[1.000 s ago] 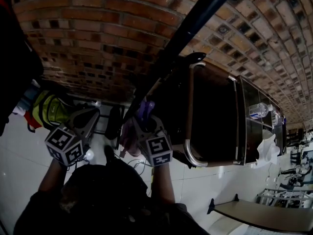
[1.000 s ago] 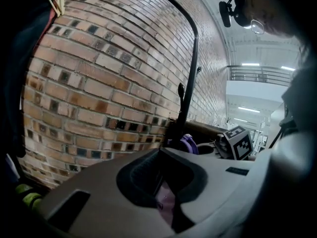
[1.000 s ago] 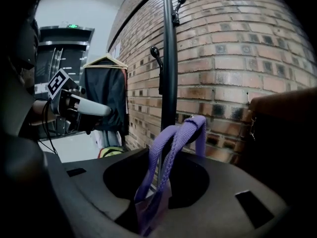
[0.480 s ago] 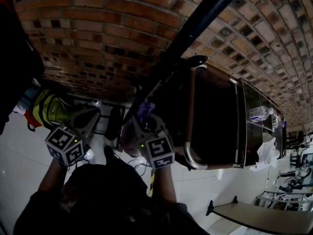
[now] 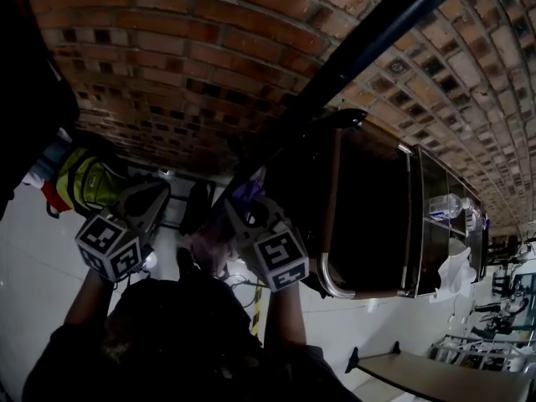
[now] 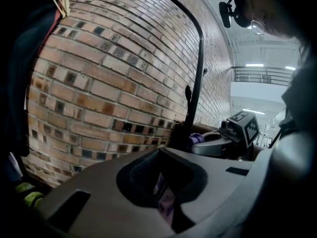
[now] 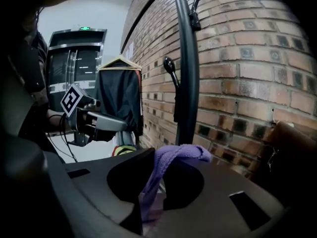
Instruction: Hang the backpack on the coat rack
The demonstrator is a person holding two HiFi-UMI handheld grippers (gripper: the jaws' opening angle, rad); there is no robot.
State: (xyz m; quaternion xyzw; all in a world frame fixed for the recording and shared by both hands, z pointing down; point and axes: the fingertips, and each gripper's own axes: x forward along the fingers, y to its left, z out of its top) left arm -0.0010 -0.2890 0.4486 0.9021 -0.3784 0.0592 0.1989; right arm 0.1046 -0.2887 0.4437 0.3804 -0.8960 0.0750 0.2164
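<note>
The purple backpack hangs low between my two grippers, in front of the black coat rack pole. My right gripper has the backpack's purple strap looped over its jaws. Those jaws are closing and pinch the strap. My left gripper is to its left, and purple fabric shows squeezed between its nearly closed jaws. In the right gripper view the pole rises just behind the strap, with knobbed hooks above. The backpack's body is mostly hidden.
A brick wall stands close behind the rack. A dark jacket on a hanger and a yellow-green bag are at the left. A dark brown cabinet with a water bottle stands at the right.
My right gripper has moved up and a little right with the strap. The left gripper has stayed almost in place.
</note>
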